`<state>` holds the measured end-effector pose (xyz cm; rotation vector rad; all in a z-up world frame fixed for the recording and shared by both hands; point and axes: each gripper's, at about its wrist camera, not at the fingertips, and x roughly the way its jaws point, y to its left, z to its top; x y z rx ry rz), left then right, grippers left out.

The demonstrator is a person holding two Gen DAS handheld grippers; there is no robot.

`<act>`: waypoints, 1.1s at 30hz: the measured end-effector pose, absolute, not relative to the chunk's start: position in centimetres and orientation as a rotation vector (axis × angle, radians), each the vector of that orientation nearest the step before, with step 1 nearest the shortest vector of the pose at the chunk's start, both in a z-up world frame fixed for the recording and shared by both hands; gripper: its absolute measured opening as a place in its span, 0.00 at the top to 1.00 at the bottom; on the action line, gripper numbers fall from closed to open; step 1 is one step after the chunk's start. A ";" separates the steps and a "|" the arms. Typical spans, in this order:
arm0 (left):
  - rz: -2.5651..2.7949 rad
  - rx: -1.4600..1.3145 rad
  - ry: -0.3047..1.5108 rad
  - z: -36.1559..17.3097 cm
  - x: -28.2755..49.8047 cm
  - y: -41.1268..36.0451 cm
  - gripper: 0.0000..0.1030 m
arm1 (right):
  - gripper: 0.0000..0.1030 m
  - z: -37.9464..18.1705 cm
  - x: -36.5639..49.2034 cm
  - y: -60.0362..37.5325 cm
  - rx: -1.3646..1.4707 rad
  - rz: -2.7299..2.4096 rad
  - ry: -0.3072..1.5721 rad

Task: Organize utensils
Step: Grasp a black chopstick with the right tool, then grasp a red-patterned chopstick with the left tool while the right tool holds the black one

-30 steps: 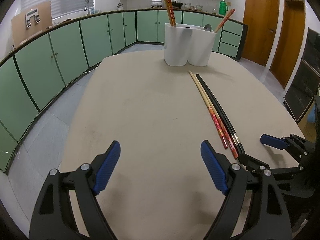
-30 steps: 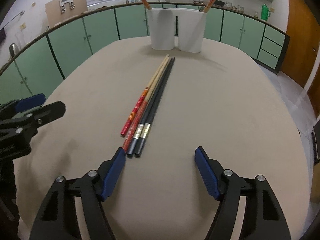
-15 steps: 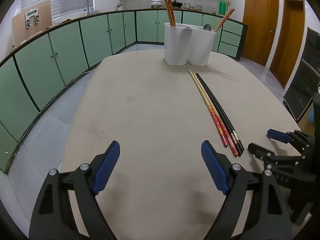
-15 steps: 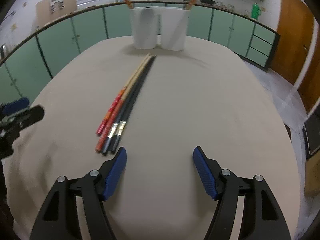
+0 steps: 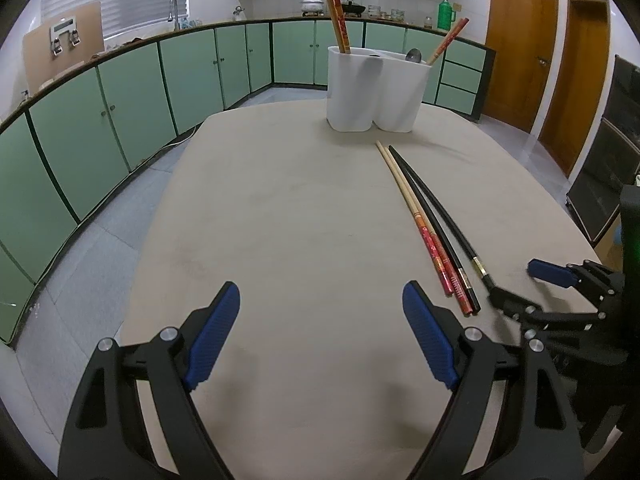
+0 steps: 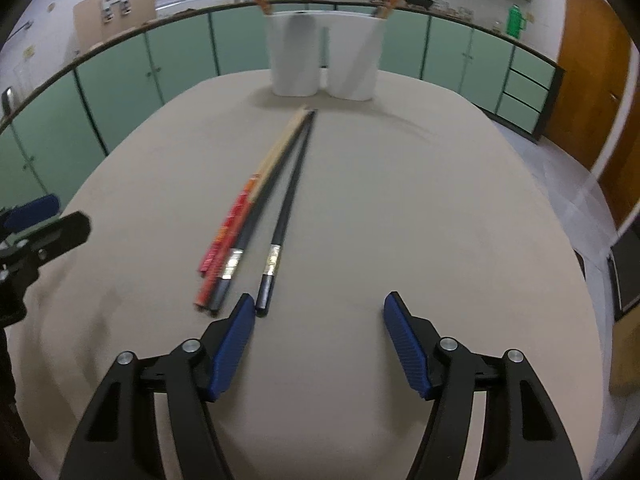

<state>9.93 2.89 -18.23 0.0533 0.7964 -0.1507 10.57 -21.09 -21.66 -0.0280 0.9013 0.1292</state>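
Four chopsticks on the counter (image 6: 440, 200): two red chopsticks (image 6: 230, 224), two black chopsticks (image 6: 280, 224). One white holder (image 5: 376, 88), no readable words. Left tongs (image 5: 320, 336) wide open and empty; right tongs (image 6: 318, 320) open, just been closing, nothing between.

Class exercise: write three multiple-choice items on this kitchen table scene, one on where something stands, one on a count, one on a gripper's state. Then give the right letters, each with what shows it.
1. Where does the white utensil holder stand?
A. at the far end of the table
B. on the floor
C. between the left gripper's fingers

2. How many chopsticks lie flat on the table?
A. one
B. four
C. seven

3. How is the left gripper?
A. shut on a spoon
B. shut on a black chopstick
C. open, nothing between its fingers

Answers:
1 A: the holder sits beyond the far tips of the chopsticks.
2 B: two red-patterned chopsticks and two black chopsticks lie there, one black one split off from the rest.
3 C: only bare tabletop shows between its blue pads.
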 end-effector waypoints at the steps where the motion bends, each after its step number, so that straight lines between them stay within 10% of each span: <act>1: -0.152 0.053 0.797 -18.3 10.0 2.9 0.21 | 0.37 -21.6 10.6 -21.4 -0.018 0.130 0.900; 7: -0.168 0.061 0.808 -18.5 9.9 2.2 0.21 | 0.45 -21.7 10.6 -20.7 0.040 0.206 0.891; 15: -0.184 0.067 0.849 -19.5 10.3 1.4 0.21 | 0.93 -21.7 10.8 -20.2 0.010 0.245 0.881; 33: -0.224 0.109 0.937 -22.6 12.1 -4.8 0.26 | 0.94 -21.8 10.7 -24.2 0.069 0.201 0.887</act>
